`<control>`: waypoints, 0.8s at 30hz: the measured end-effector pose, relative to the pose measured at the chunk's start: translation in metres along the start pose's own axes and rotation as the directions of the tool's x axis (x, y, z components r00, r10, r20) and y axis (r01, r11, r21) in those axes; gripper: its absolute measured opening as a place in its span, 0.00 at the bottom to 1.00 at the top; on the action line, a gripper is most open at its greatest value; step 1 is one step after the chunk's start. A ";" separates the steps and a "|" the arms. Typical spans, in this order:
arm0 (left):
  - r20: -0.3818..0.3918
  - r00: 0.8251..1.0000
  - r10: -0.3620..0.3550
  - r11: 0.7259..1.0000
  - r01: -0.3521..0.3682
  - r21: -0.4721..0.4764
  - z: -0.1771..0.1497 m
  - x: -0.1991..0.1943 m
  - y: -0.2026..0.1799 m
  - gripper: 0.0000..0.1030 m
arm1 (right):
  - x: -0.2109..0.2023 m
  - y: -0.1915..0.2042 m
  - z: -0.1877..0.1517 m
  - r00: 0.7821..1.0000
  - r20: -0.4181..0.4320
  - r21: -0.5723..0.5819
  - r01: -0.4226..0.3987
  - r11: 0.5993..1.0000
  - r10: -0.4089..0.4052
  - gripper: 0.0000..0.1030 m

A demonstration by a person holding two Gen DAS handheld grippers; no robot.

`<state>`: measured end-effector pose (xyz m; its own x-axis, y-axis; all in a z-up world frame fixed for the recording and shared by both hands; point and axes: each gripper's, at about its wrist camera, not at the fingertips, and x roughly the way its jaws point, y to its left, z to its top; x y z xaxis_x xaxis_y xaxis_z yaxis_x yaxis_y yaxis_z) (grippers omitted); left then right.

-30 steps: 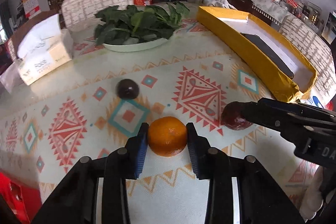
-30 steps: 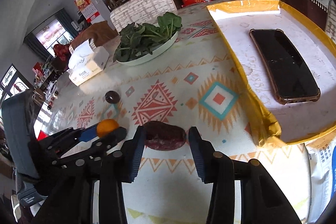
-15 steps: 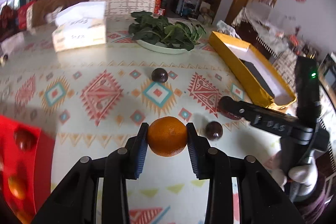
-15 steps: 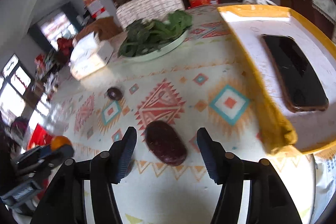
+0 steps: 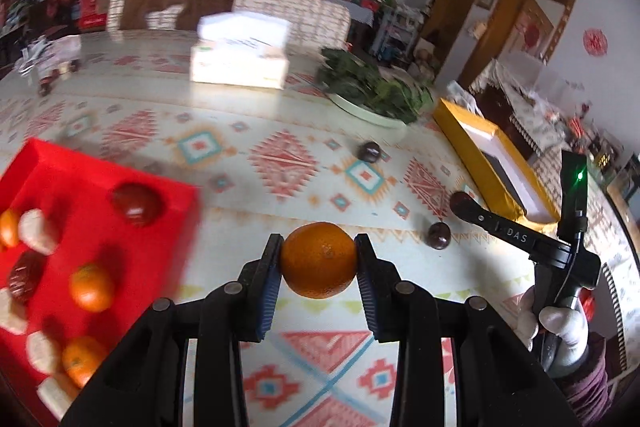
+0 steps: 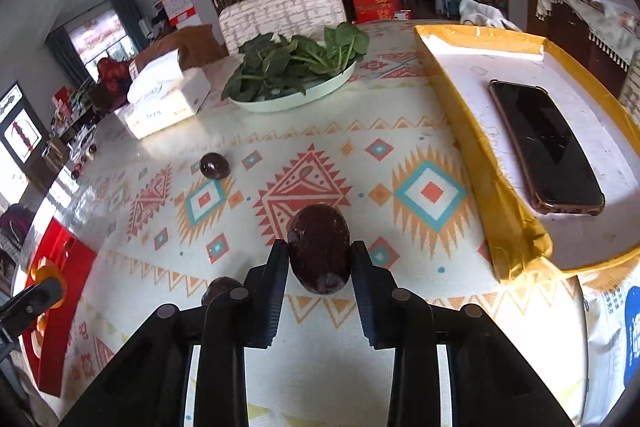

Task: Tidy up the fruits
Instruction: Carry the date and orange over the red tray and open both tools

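My left gripper (image 5: 319,259) is shut on an orange (image 5: 319,259) and holds it above the table, right of the red tray (image 5: 80,187). The tray holds several oranges, white pieces and dark red fruits in round hollows. My right gripper (image 6: 319,259) is shut on a long dark red date (image 6: 319,253). Its arm also shows in the left wrist view (image 5: 516,237). A round dark fruit (image 5: 439,235) lies on the cloth near it, and another (image 6: 214,165) lies farther back. The red tray shows at the left edge of the right wrist view (image 6: 60,267).
A plate of green leaves (image 6: 296,67) and a tissue box (image 6: 164,99) stand at the back. A yellow-edged box (image 6: 480,163) with a phone (image 6: 544,147) in it lies to the right. Small items sit at the table's far left (image 5: 48,67).
My left gripper has swung left with the orange, bringing the red tray into view. My right gripper has closed on the date, which now points lengthwise between the fingers.
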<state>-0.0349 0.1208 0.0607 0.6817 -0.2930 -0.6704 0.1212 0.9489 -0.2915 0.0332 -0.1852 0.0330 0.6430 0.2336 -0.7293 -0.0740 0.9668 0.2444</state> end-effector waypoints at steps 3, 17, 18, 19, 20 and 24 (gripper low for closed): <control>0.042 0.999 0.024 0.999 -0.022 -0.042 -0.002 -0.026 0.027 0.34 | -0.013 0.007 0.000 1.000 0.022 0.013 -0.011 1.000 0.010 0.33; 0.086 0.972 0.217 0.937 -0.183 -0.296 -0.028 -0.100 0.160 0.34 | -0.042 0.163 -0.014 0.963 -0.058 -0.140 -0.268 0.953 0.262 0.33; 0.079 0.971 0.225 0.933 -0.192 -0.305 -0.031 -0.102 0.166 0.34 | -0.039 0.176 -0.016 0.958 -0.075 -0.153 -0.285 0.946 0.277 0.33; 0.072 0.970 0.231 0.929 -0.198 -0.312 -0.035 -0.103 0.171 0.34 | -0.034 0.194 -0.020 0.951 -0.097 -0.173 -0.306 0.936 0.293 0.33; 0.065 0.969 0.240 0.926 -0.208 -0.316 -0.038 -0.104 0.176 0.34 | -0.030 0.206 -0.024 0.948 -0.111 -0.186 -0.316 0.930 0.300 0.33; 0.058 0.966 0.252 0.924 -0.222 -0.312 -0.044 -0.106 0.184 0.34 | -0.012 0.256 -0.038 0.926 -0.181 -0.223 -0.366 0.903 0.331 0.33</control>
<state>-0.1166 0.3218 0.0481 0.7312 -0.0375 -0.6812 -0.2643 0.9049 -0.3336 -0.0220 0.0639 0.0799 0.4332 0.5548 -0.7103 -0.4726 0.8109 0.3451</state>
